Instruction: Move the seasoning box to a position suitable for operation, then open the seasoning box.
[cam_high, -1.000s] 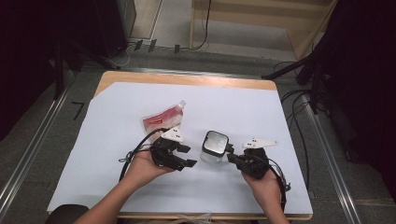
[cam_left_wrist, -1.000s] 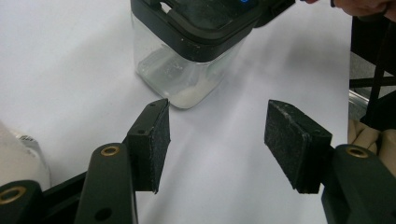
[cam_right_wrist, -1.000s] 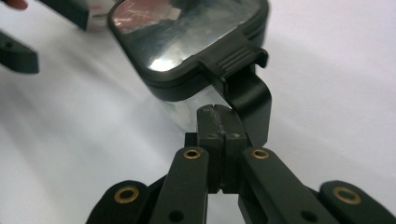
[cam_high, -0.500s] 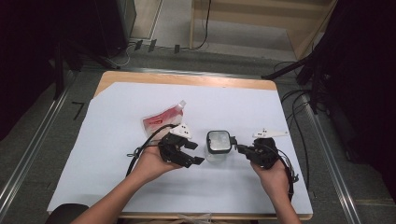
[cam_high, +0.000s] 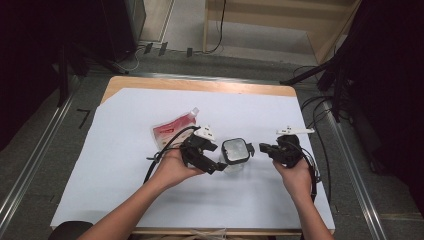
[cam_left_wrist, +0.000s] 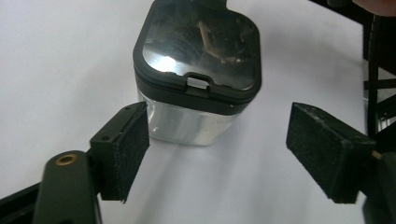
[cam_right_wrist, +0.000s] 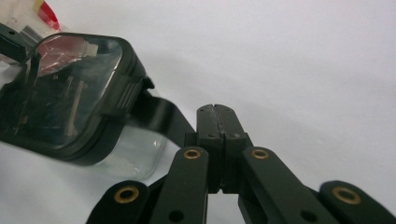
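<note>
From above, the jar (cam_high: 235, 153) stands mid-table between both grippers, which have drawn apart from it; a red pouch (cam_high: 172, 131) lies behind. The left gripper (cam_left_wrist: 217, 144) view shows jaws just opened wide, pads clear of the glass, so the jar looks released. The right gripper (cam_right_wrist: 217, 109) view shows jaws pressed together, empty, beside the lid.
</note>
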